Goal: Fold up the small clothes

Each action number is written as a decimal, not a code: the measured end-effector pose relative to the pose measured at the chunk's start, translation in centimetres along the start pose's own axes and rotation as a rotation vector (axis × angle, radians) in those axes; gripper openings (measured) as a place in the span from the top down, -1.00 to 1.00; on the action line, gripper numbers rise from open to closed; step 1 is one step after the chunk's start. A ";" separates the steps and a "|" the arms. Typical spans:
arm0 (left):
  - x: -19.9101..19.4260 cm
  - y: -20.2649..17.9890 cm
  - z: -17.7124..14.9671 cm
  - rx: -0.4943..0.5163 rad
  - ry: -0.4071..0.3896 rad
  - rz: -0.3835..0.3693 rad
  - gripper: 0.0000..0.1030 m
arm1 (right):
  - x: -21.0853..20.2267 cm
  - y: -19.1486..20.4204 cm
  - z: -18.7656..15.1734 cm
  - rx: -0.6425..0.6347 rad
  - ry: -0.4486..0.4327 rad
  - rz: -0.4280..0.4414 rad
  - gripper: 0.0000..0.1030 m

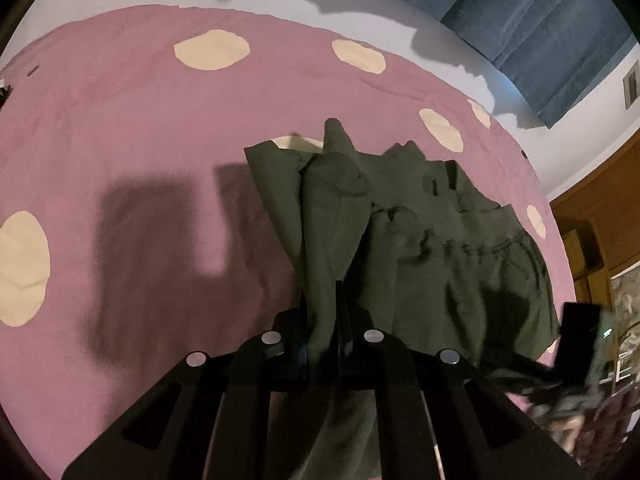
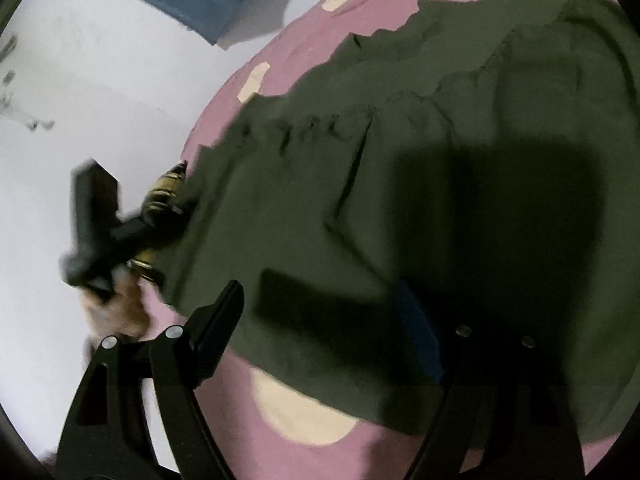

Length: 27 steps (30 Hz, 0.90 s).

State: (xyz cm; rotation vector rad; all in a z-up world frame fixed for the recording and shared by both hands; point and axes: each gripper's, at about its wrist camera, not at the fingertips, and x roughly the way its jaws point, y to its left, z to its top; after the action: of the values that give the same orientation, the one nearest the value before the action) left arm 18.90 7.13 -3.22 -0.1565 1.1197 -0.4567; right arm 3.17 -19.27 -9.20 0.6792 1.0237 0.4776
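Observation:
A dark olive-green garment (image 1: pixel 420 236) with a gathered elastic waistband lies crumpled on a pink bedspread with cream dots (image 1: pixel 120 120). My left gripper (image 1: pixel 322 316) is shut on a fold of the garment and lifts that part off the bed. In the right wrist view the same garment (image 2: pixel 400 160) spreads over the bedspread (image 2: pixel 240 408). My right gripper (image 2: pixel 320 320) is open, its fingers wide apart just above the garment's near edge, holding nothing. The left gripper (image 2: pixel 96 220) and the hand holding it show blurred at the garment's left edge.
A white wall (image 1: pixel 360 0) and a blue curtain (image 1: pixel 540 32) lie behind the bed. Wooden furniture (image 1: pixel 600 220) stands at the right. The bed's edge (image 2: pixel 224 104) runs diagonally, with pale floor or wall (image 2: pixel 100 100) beyond it.

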 end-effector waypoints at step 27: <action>-2.8 -24.2 1.7 0.193 -0.017 0.241 0.87 | -13.9 -4.1 -5.9 0.017 -0.172 0.034 -0.52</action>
State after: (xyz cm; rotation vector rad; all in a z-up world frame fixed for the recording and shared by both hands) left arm 12.85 -13.55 8.21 0.1428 1.0558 -0.3446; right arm -8.15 -29.47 -5.63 0.7407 0.8562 0.4325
